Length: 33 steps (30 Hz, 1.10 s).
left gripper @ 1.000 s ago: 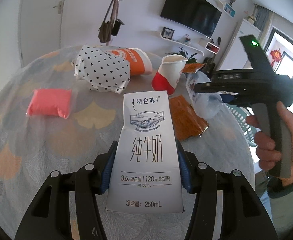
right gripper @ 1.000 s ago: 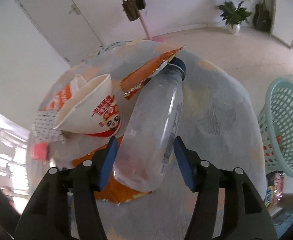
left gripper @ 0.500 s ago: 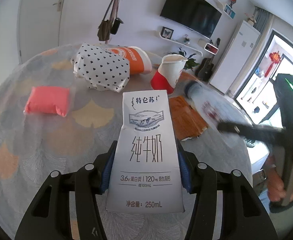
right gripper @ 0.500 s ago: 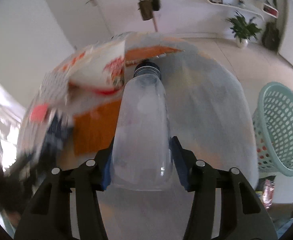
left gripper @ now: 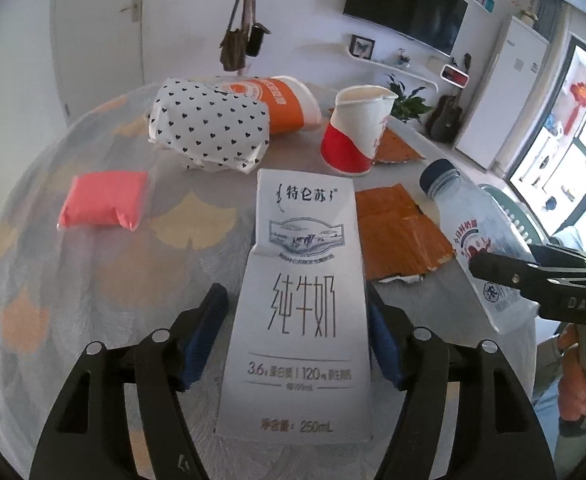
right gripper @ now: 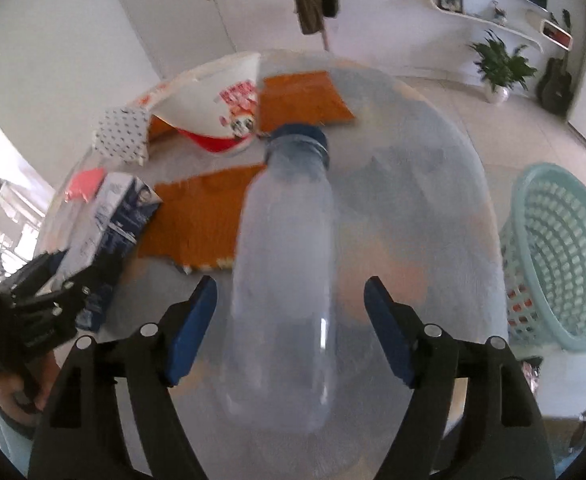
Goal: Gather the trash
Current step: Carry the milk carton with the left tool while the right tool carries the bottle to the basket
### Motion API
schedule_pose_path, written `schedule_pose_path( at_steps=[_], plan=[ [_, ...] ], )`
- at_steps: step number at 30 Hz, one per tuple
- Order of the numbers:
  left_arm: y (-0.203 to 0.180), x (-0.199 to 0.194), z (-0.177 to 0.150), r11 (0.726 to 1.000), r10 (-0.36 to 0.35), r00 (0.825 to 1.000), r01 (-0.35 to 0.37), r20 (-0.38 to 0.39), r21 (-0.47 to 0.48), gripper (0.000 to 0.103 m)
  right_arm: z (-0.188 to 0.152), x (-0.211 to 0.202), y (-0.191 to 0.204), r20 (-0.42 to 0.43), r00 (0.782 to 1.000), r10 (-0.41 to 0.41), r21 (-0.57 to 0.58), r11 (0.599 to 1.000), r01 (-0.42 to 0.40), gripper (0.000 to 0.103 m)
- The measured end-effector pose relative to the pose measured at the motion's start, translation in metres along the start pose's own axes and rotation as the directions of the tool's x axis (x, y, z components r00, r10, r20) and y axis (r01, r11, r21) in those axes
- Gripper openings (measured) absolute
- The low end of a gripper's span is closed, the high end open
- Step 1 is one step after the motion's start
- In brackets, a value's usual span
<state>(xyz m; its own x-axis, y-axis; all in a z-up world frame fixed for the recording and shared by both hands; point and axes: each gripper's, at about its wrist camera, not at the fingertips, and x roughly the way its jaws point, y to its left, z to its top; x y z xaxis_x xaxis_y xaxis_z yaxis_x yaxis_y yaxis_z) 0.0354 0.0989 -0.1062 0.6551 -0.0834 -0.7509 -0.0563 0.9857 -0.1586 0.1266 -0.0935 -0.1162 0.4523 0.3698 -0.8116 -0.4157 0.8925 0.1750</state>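
Your left gripper [left gripper: 297, 336] has the white 250 mL milk carton [left gripper: 299, 300] lying lengthwise between its blue pads [left gripper: 207, 332]. There is a visible gap on the left side, and the right pad sits right at the carton's edge, so the jaws look slackened around it, not clamped. The carton seems to rest on the patterned tablecloth [left gripper: 93, 280]. Your right gripper [right gripper: 291, 328] is in the same state: the clear plastic bottle [right gripper: 283, 280], blue cap pointing away from you, lies between pads spread wider than its body, touching neither. The left view does show a finger across the bottle's label, but that angle cannot settle contact.

Both pieces are lined up along the fingers, probably so that a simple squeeze takes each one by its long sides.

The mint-green laundry-style basket [right gripper: 557, 256] stands on the floor just past the table edge on your right, the likely place for the trash. The path from the bottle to it looks free.

Still on the table are two orange wrappers [left gripper: 397, 236], a tilted red-and-white paper cup [left gripper: 355, 136], an orange paper cup on its side [left gripper: 277, 106], a heart-print paper bag [left gripper: 209, 132] and a pink packet [left gripper: 103, 200]. None blocks either grip
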Motion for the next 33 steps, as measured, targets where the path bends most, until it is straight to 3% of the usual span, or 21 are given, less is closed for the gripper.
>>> schedule_pose_path(
  at_steps=[4,5,6,13,18,21,28,33],
  plan=[
    [-0.004,0.002,0.003,0.999,0.044,0.999,-0.044,-0.006,0.015,0.054,0.004,0.003,0.005,0.020,0.999,-0.032,-0.014,0.999,0.032,0.068],
    [-0.003,0.000,0.003,0.999,0.042,0.999,-0.043,0.002,0.009,0.054,0.005,0.004,0.006,0.015,0.999,-0.035,-0.021,0.999,0.036,0.062],
    [-0.003,-0.003,0.003,0.999,0.039,0.999,-0.039,0.014,0.002,0.053,0.004,0.005,0.007,0.009,0.999,-0.041,-0.030,0.999,0.042,0.046],
    [-0.026,-0.050,0.021,1.000,-0.004,0.982,0.002,0.190,0.012,0.053,0.004,-0.023,-0.005,0.098,0.995,0.034,-0.007,0.999,-0.033,0.044],
    [-0.076,-0.067,0.052,0.992,-0.093,0.959,0.067,0.269,0.104,0.053,0.012,-0.070,-0.035,0.219,0.976,0.006,0.045,0.999,-0.016,0.044],
    [-0.111,-0.064,0.067,0.986,-0.133,0.946,0.096,0.294,0.137,0.053,0.014,-0.098,-0.066,0.282,0.958,-0.050,0.098,0.995,0.023,0.044],
    [-0.207,-0.024,0.099,0.944,-0.287,0.927,0.232,0.242,0.234,0.053,0.012,-0.137,-0.156,0.335,0.921,-0.198,0.274,0.956,0.106,0.044],
    [-0.262,0.030,0.108,0.908,-0.365,0.922,0.322,0.128,0.268,0.053,-0.002,-0.131,-0.226,0.280,0.912,-0.300,0.433,0.887,0.159,0.044]
  ],
)
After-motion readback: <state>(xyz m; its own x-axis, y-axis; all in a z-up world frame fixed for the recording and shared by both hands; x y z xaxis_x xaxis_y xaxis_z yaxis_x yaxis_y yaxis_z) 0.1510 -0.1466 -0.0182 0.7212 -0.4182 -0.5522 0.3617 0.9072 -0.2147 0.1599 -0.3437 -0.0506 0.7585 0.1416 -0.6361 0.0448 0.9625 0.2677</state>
